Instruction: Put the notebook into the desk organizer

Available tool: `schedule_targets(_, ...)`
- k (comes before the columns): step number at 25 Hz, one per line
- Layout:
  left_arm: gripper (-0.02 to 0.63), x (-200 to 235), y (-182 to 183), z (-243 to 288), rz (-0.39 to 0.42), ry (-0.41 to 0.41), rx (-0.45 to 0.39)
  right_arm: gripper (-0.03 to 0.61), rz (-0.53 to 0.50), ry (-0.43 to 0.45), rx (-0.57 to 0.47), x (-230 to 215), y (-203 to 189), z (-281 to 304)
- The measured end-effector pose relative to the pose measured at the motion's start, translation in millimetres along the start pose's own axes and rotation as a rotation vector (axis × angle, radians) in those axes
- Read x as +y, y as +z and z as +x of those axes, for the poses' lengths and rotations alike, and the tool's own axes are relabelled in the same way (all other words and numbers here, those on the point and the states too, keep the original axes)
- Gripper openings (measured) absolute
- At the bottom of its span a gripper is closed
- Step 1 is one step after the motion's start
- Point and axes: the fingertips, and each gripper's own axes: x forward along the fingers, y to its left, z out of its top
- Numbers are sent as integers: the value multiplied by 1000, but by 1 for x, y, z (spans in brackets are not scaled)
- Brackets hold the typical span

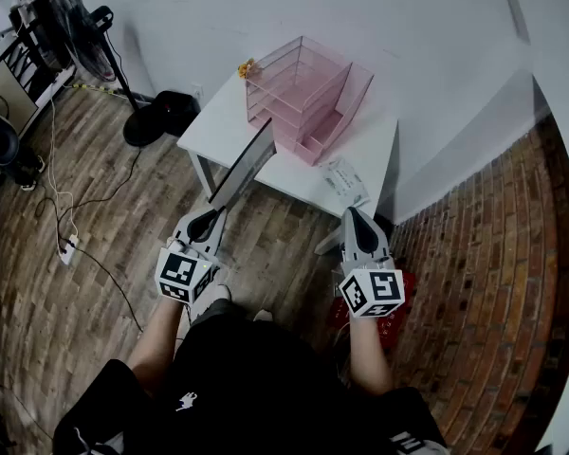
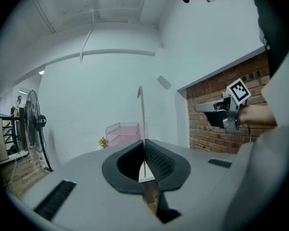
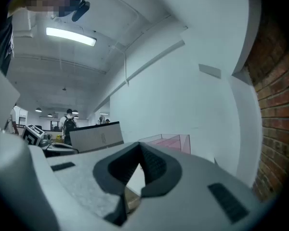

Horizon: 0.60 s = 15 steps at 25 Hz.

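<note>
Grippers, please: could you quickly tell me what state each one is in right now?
Left gripper: closed on the notebook, gripping its edge.
Right gripper: closed, holding nothing.

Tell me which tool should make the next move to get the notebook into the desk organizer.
Left. The left tool is clamped on the notebook, which stands on edge, pointing toward the pink desk organizer. The right tool is shut on nothing.

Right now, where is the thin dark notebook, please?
Head view, left of centre: the notebook sits clamped in the left gripper, its far end toward the pink plastic organizer.
</note>
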Motion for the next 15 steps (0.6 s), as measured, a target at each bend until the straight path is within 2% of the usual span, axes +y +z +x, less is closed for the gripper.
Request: schedule_targets(15,9,-13,5,6,-9,22,-6,3,62,42,-16,-5,-6,-15)
